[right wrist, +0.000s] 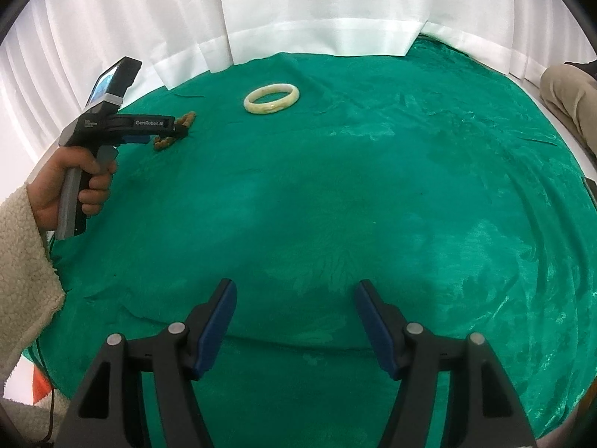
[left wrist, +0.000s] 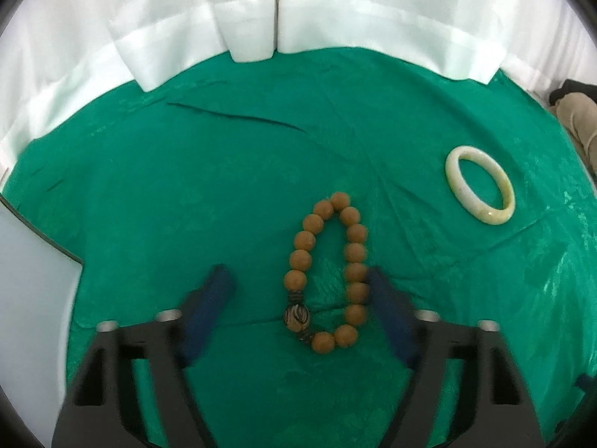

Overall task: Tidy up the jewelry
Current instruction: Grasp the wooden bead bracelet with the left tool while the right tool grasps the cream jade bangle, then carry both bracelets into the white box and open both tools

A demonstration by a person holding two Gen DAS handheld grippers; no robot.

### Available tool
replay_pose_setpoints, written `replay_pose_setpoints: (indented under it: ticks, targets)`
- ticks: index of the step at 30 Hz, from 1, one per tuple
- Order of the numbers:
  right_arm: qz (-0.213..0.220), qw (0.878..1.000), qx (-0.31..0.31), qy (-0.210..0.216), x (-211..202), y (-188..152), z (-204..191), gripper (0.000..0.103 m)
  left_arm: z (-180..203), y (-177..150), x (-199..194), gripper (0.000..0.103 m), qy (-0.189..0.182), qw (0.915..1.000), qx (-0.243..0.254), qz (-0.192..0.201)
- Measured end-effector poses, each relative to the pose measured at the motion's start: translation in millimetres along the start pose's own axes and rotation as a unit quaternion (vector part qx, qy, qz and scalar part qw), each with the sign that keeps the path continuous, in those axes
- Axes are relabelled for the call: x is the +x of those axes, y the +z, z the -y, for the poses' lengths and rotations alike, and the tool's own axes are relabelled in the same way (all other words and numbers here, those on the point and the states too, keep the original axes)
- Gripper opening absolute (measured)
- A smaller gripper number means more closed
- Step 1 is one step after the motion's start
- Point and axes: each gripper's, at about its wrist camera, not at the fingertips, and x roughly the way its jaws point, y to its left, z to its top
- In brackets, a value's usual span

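Note:
A brown wooden bead bracelet (left wrist: 328, 268) with one dark striped bead lies on the green cloth (left wrist: 186, 186). My left gripper (left wrist: 298, 274) is open just above it, jaws wide on either side of the loop; the right finger overlaps the beads. In the right wrist view the left gripper (right wrist: 179, 132) partly hides the beads (right wrist: 186, 119). A pale jade bangle (left wrist: 480, 189) lies flat to the right, also in the right wrist view (right wrist: 271, 99). My right gripper (right wrist: 295, 289) is open and empty over bare cloth near the front.
White curtains (left wrist: 261, 11) hang behind the table's far edge. A white flat object (left wrist: 33, 280) lies at the left edge of the left wrist view. A person's leg in tan trousers (right wrist: 571, 89) is at the far right.

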Motion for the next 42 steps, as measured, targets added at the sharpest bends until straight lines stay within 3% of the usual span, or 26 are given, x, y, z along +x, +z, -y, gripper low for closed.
replay_pose_setpoints:
  ticks: [1,2,8,12,15,19,23,24,27,30,31,32,33,34,42]
  targets:
    - [-0.002,1.000,-0.002,-0.002,0,0,-1,0.067,0,1,-2,0.033,-0.003,1.0000,0.003,0.002]
    - [-0.003,1.000,-0.002,-0.003,1,1,-1,0.068,-1,1,-3,0.021,-0.007,1.0000,0.002,-0.001]
    - [0.007,1.000,-0.005,-0.003,-5,5,-3,0.068,-8,-5,-13,0.020,-0.028,0.9991,-0.030,-0.009]
    - [0.004,1.000,-0.014,0.011,-4,14,0,0.068,-21,-25,-40,0.020,-0.051,0.9974,-0.052,-0.003]
    - [0.005,1.000,-0.021,0.023,0,36,5,0.067,-29,-40,-60,0.020,-0.062,0.9962,-0.061,0.002]
    - [0.025,0.997,-0.065,0.027,14,93,-4,0.067,-33,-61,-79,0.020,-0.063,0.9960,-0.063,0.007]
    - [0.023,0.990,-0.134,0.047,60,163,-33,0.067,-32,-70,-94,0.020,-0.048,0.9968,-0.060,0.022]
    - [0.013,0.988,-0.145,0.053,75,176,-39,0.067,-32,-72,-97,0.001,-0.046,0.9967,-0.060,0.026]
    - [-0.025,0.981,-0.186,0.045,128,208,-59,0.067,-31,-75,-106,0.001,-0.042,0.9967,-0.061,0.031]
    - [-0.076,0.972,-0.221,0.024,169,216,-74,0.066,-32,-80,-109,0.000,-0.023,0.9976,-0.058,0.030]
    - [-0.089,0.970,-0.224,0.027,177,215,-76,0.054,-33,-80,-109,0.000,-0.018,0.9977,-0.057,0.030]
    - [-0.082,0.971,-0.224,0.032,176,215,-78,0.051,-34,-81,-109,0.000,-0.011,0.9979,-0.056,0.031]
    - [-0.084,0.970,-0.226,0.032,175,215,-80,0.023,-36,-83,-110,0.000,-0.007,0.9980,-0.054,0.031]
    - [-0.085,0.970,-0.227,0.027,173,215,-82,0.013,-38,-84,-110,0.000,-0.001,0.9981,-0.053,0.032]
    - [-0.082,0.970,-0.226,0.040,144,198,-91,0.011,-39,-85,-112,0.000,0.019,0.9980,-0.046,0.039]
